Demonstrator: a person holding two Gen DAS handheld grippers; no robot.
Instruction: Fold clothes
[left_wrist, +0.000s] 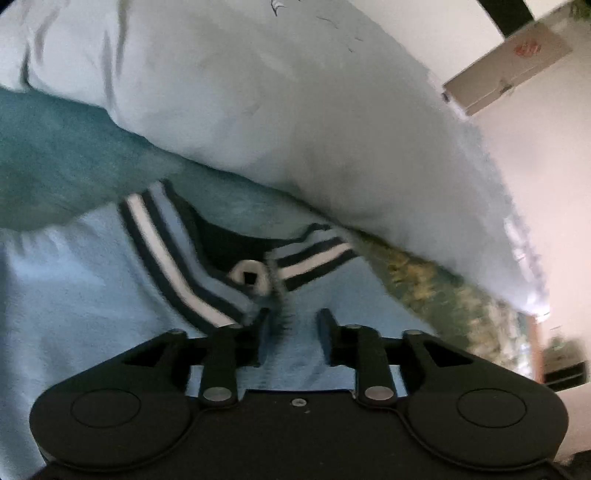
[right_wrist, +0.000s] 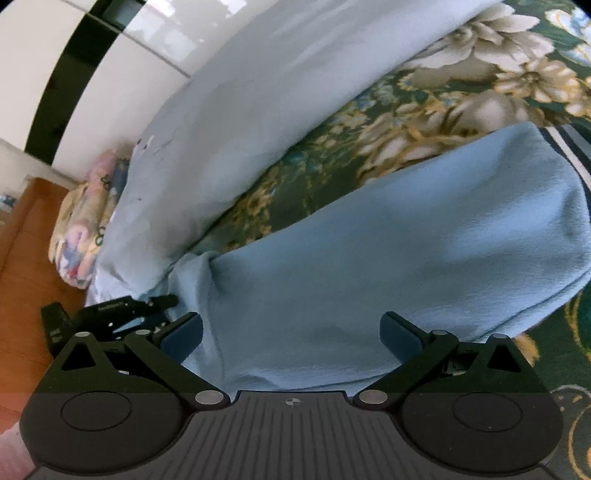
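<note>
A light blue fleece garment (left_wrist: 74, 295) with a navy-and-white striped collar (left_wrist: 173, 258) lies on the bed. In the left wrist view my left gripper (left_wrist: 294, 332) has its fingers drawn close, pinching a bunch of this fabric just below the collar; the picture is blurred by motion. From the right wrist view the same garment (right_wrist: 388, 258) lies folded over, its striped cuff (right_wrist: 569, 147) at the far right. My right gripper (right_wrist: 291, 332) hangs wide open over the garment's near edge, holding nothing. The left gripper (right_wrist: 162, 301) shows at the garment's left edge.
A pale blue quilt (left_wrist: 277, 110) lies bunched behind the garment, also seen as a long pale blue quilt (right_wrist: 240, 110). The bed has a green floral cover (right_wrist: 424, 110). A patterned pillow (right_wrist: 81, 229) and a wooden floor (right_wrist: 22, 258) lie left; white wall beyond.
</note>
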